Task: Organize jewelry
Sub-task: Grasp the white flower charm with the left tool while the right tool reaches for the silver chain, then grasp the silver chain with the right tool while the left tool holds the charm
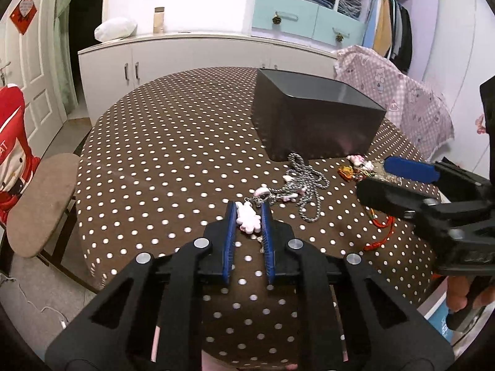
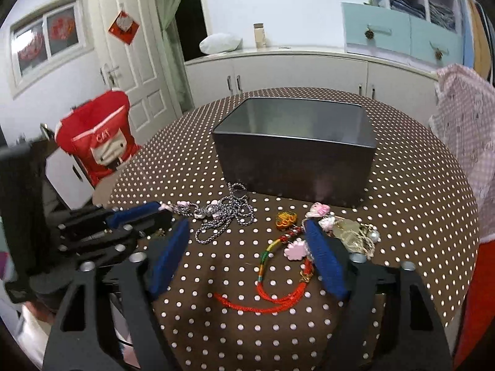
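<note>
My left gripper [image 1: 247, 207] is shut on a small pink and white charm [image 1: 247, 222] that lies on the dotted brown tablecloth [image 1: 173, 160]. The charm links to a tangled silver chain [image 1: 306, 191] just in front of a dark grey open box [image 1: 309, 123]. In the right wrist view my right gripper [image 2: 247, 222] stands open and low over a red and multicoloured cord bracelet [image 2: 266, 296] and a pink flower charm [image 2: 295, 250]. An orange knot [image 2: 286, 219] and a pearl and crystal cluster [image 2: 349, 232] lie beside its right pad. The box [image 2: 294, 160] looks empty.
A padded stool [image 1: 40, 204] and a chair with a red cover [image 2: 96, 142] stand off the table's left edge. A pink checked cloth [image 1: 396, 92] hangs at the right. White cabinets [image 1: 191, 58] line the back wall. The left gripper [image 2: 148, 213] sits close to my right one.
</note>
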Action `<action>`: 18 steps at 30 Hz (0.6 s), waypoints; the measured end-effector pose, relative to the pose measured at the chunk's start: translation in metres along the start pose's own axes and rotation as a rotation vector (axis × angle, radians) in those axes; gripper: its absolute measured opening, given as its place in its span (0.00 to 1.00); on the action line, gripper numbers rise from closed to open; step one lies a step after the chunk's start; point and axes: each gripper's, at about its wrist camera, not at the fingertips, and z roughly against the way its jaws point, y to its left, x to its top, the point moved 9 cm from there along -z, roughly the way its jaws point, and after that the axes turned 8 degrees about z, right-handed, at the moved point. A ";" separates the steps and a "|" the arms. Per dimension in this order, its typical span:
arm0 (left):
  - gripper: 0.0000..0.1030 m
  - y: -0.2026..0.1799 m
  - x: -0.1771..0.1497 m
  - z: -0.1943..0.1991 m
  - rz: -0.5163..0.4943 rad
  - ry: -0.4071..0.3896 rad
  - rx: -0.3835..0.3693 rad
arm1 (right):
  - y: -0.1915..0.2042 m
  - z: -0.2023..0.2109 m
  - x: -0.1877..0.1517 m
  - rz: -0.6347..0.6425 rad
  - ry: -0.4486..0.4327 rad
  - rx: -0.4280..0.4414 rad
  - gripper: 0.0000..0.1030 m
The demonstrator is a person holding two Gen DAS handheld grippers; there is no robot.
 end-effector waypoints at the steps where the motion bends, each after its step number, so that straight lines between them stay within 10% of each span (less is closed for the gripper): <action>1: 0.16 0.001 0.001 0.002 0.002 -0.007 -0.005 | 0.003 -0.003 0.000 0.001 0.007 0.020 0.57; 6: 0.16 0.004 0.006 0.009 0.013 -0.046 -0.023 | 0.012 -0.018 0.001 0.019 0.045 0.047 0.39; 18: 0.16 0.011 0.015 0.017 0.046 -0.106 -0.072 | 0.018 -0.043 0.002 0.106 0.110 -0.037 0.31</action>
